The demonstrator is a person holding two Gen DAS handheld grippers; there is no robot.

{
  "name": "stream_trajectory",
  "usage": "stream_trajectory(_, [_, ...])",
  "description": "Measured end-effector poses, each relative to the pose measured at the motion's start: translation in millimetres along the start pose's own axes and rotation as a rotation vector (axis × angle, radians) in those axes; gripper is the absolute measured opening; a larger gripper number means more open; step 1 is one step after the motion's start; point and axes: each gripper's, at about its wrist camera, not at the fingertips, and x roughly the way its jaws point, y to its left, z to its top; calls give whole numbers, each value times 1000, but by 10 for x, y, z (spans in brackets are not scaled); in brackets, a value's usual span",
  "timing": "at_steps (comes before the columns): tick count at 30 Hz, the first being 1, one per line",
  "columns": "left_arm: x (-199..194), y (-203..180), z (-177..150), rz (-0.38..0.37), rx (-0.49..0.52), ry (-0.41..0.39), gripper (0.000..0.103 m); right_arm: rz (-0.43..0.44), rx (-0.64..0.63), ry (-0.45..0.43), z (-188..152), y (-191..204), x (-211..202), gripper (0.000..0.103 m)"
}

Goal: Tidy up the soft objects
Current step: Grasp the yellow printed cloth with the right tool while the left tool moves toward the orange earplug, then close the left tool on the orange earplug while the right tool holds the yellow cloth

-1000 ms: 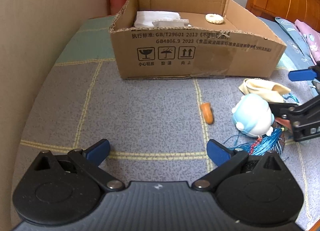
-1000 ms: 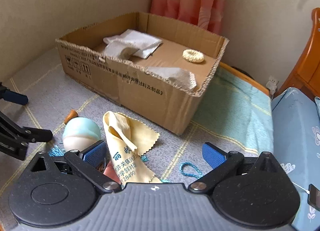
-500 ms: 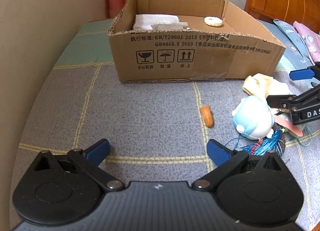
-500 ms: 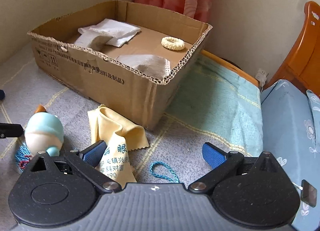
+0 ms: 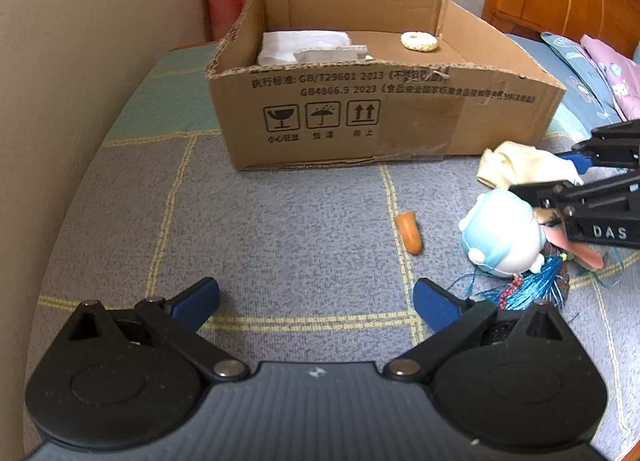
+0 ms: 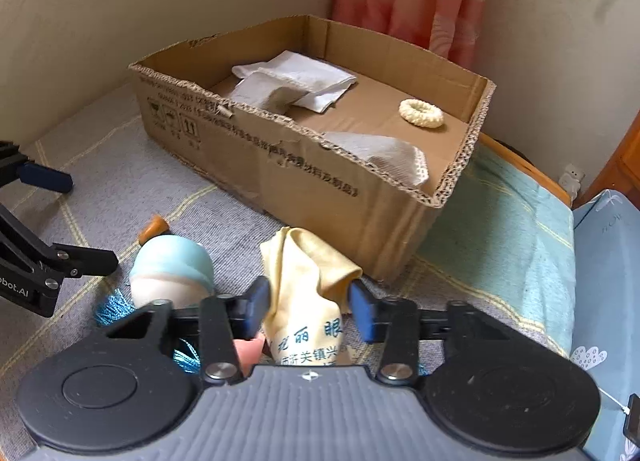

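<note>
Right gripper [image 6: 308,307], jaws just closing, pinching bunched yellow cloth [image 6: 308,281] between both blue pads, low over bedspread [image 6: 120,181]. Left gripper [image 5: 316,297] spread wide, holding nothing. Beyond, cardboard box [image 6: 304,173] near wall-side edge.

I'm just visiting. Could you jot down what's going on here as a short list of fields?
Setting: grey checked bedspread
Container: open brown cardboard box holding white folded cloths and a cream knitted ring
Right gripper: jaws just closed, pinching the pale yellow printed cloth
Left gripper: open, empty
Loose nearby: blue-and-white round plush toy, small orange cone, blue tassel
</note>
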Motion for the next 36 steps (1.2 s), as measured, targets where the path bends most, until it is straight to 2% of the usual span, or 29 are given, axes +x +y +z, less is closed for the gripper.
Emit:
stream_trajectory(2, [-3,-14,6,1,19,-8,101,-6,-7,-2,-5,8,-5,32])
stream_trajectory(9, [32,-77,73,-29,134,-49,100,-20,-2,-3,-22,-20,-46,31])
stream_trajectory(18, [132,-103,233,-33,205,-88,95,-27,17,-5,-21,-44,-51,31])
stream_trajectory(21, [139,-92,262,-67,222,-97,82,-27,21,-3,-21,-58,-46,31])
stream_trajectory(28, [150,-204,325,-130,341,-128,54,-32,19,0,-11,-48,-31,31])
stream_trajectory(34, [169,-275,375,-172,388,-131,40,-32,23,0,-12,-46,-36,31])
stream_trajectory(36, [158,-296,374,-171,386,-125,39,-32,26,1,-11,-54,-32,31])
